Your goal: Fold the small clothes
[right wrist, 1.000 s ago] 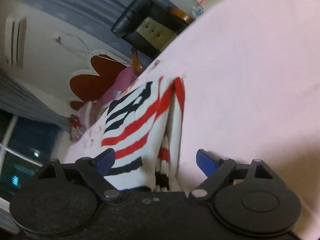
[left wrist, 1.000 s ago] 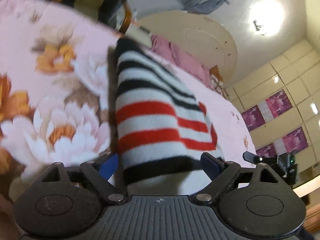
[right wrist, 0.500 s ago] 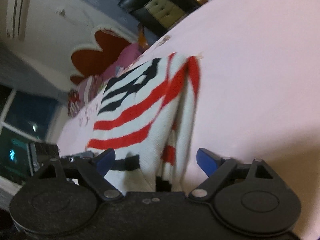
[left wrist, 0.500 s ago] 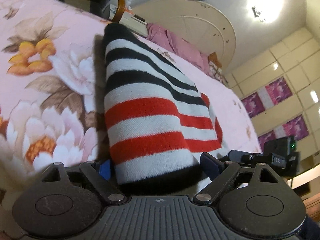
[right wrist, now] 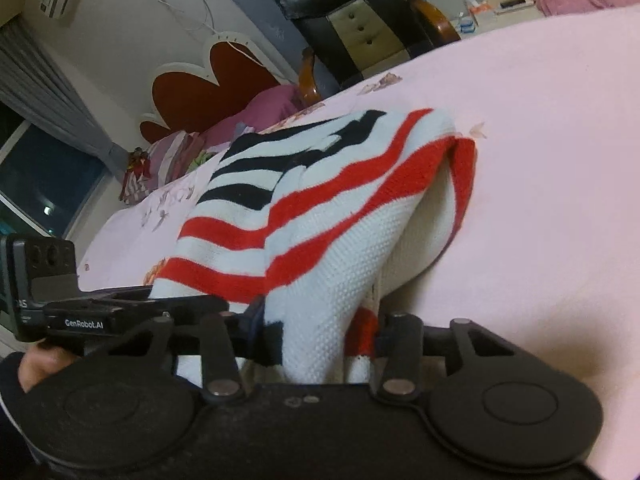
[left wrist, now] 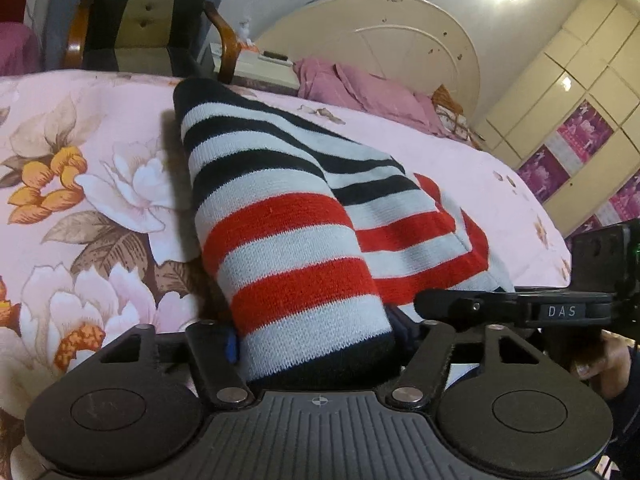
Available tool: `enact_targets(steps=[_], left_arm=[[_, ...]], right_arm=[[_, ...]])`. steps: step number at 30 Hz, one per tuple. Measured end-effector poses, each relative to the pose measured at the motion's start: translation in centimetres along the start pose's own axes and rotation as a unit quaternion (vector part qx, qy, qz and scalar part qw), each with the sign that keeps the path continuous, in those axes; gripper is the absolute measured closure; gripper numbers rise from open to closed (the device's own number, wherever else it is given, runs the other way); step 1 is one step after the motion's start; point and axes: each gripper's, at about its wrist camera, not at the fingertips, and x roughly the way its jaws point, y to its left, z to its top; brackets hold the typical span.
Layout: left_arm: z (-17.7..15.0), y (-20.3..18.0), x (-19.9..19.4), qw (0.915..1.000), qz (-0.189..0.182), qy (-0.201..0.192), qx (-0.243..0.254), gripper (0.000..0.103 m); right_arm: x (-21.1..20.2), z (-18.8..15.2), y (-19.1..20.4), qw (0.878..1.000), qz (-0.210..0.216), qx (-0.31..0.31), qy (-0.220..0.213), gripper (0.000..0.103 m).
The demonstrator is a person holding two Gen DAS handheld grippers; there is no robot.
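Right, my left gripper (left wrist: 316,344) had its fingers pinching the near hem of the striped sweater (left wrist: 288,216), and my right gripper (right wrist: 320,336) clamped the same hem alongside. Both held that edge lifted, the knit draping forward onto the pink floral bedspread (left wrist: 80,184), with the far end lying flat near the headboard (left wrist: 372,36).
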Motion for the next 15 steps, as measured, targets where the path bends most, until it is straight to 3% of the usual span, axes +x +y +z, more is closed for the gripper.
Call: enact_targets(steps=[8, 15], left_arm=[[0.4, -2.4, -3.2, 0.9988, 0.010, -0.019, 0.045, 0.045], [-0.1, -2.5, -7.9, 0.9973, 0.006, -0.043, 0.058, 0.045]], right_arm=[[-1.7, 0.2, 4.7, 0.996, -0.043, -0.074, -0.015, 0.065], [-3.0, -0.6, 8.9, 0.993, -0.050, -0.100, -0.029, 0.065]])
